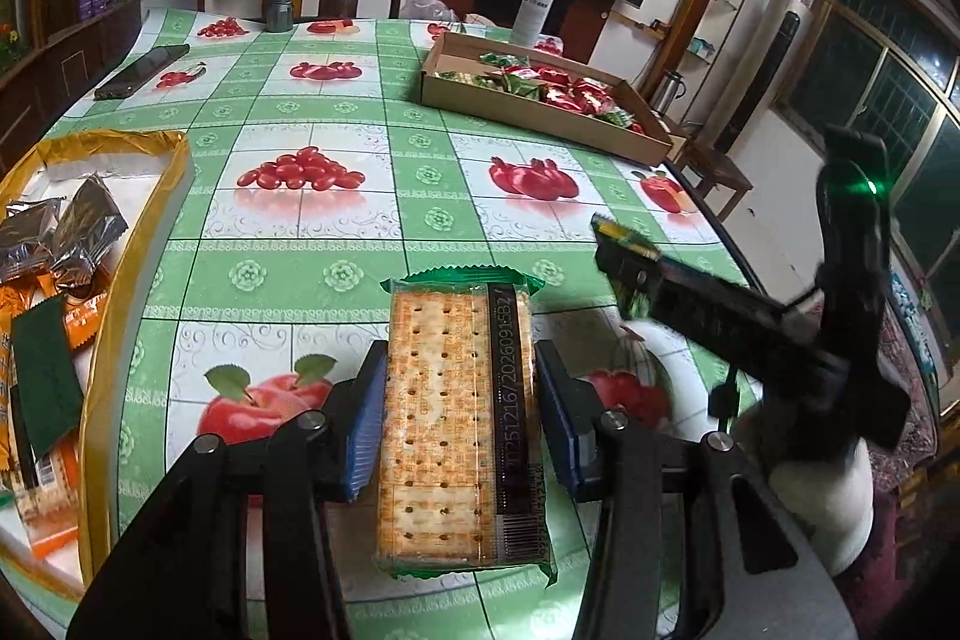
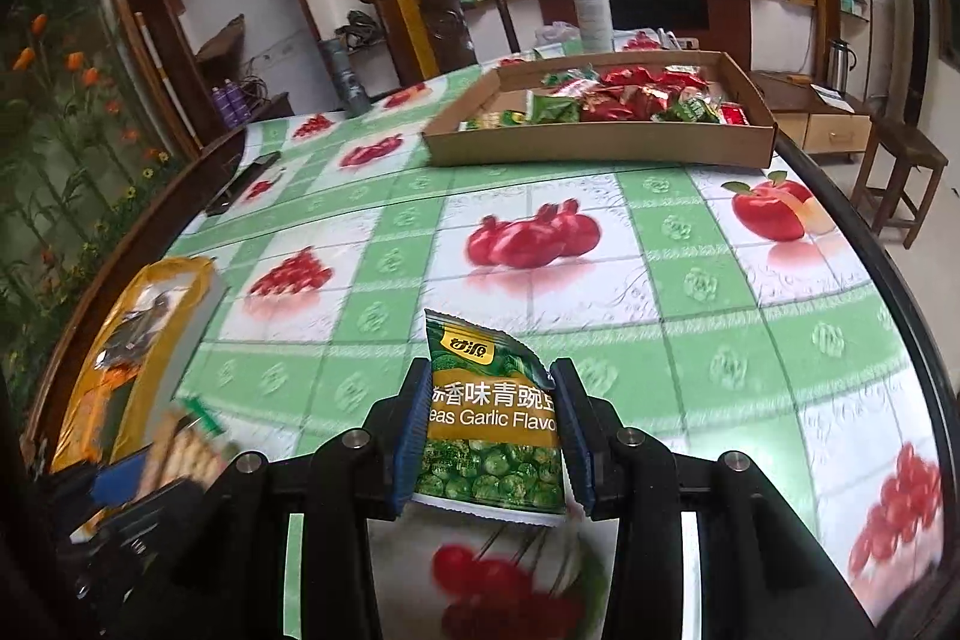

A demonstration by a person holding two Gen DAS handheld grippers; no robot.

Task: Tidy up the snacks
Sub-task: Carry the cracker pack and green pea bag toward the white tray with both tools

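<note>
Left wrist view: left gripper [image 1: 461, 412] clenched on cracker pack [image 1: 456, 418], blue pads [image 1: 367, 424] pressing both long sides, lower centre of frame. Pack in clear wrapper with green ends, dark printed strip along its right side, held above tablecloth [image 1: 336, 244]. Right gripper [image 1: 624, 262] at right edge of frame, blurred, something green between its tips. Cardboard tray [image 1: 606, 127] upper right of centre, well apart from both tools, filled with red and green packets [image 1: 564, 91]. Gold-rimmed box [image 1: 141, 244] at left edge, dark foil and orange packets [image 1: 66, 232] inside. Phone [image 1: 143, 71] upper left; spray bottle [image 1: 534, 7] behind tray at top.

Right wrist view: right gripper [image 2: 493, 436] grasping green pea packet [image 2: 495, 424], pads on left and right edges, lower centre, packet upright over tablecloth. Cardboard tray [image 2: 600, 148] upper centre-right, far side of table. Gold-rimmed box [image 2: 162, 334] at left. Left gripper [image 2: 174, 466] lower left corner, blurred, cracker pack [image 2: 186, 445] between its fingers. Spray bottle [image 2: 591, 10] behind tray, top centre.
</note>
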